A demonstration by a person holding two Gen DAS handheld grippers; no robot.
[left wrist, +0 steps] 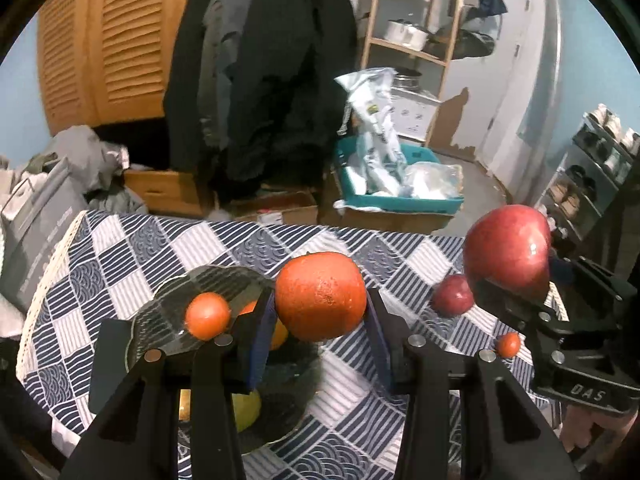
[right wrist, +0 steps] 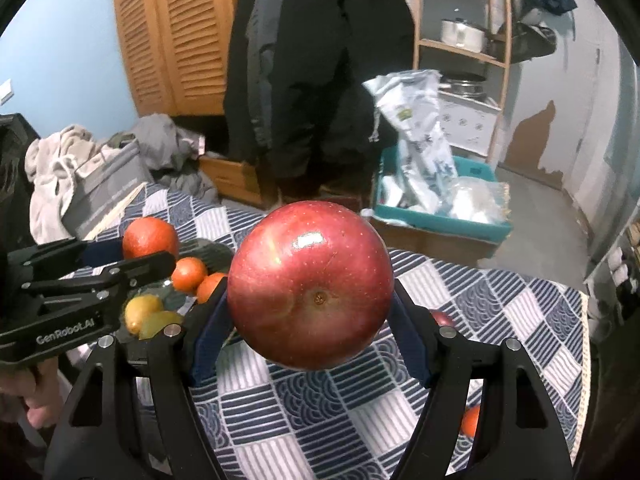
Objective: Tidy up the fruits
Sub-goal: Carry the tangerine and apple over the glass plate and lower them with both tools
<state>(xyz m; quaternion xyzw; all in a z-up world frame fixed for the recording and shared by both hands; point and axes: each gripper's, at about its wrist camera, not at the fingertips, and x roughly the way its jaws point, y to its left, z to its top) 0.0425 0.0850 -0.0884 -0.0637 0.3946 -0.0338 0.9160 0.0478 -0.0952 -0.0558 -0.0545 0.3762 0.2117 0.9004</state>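
Observation:
My left gripper (left wrist: 320, 320) is shut on a large orange (left wrist: 320, 296) and holds it above the table, beside a glass plate (left wrist: 168, 300). The plate holds a small orange (left wrist: 207, 315), another orange part-hidden behind my finger, and a yellow lemon (left wrist: 246, 410). My right gripper (right wrist: 308, 320) is shut on a big red apple (right wrist: 310, 284), held above the table to the right of the plate (right wrist: 212, 250). In the right wrist view the left gripper (right wrist: 132, 258) holds its orange (right wrist: 150, 236) over the plate's fruits. A second red apple (left wrist: 453, 295) and a small orange (left wrist: 508, 345) lie on the cloth.
The table wears a blue and white checked cloth (left wrist: 360, 248). Behind it stand a teal bin with plastic bags (left wrist: 392, 184), cardboard boxes, a wooden shelf with pots (left wrist: 408, 36), hanging dark coats, and a pile of clothes (left wrist: 80, 152) at the left.

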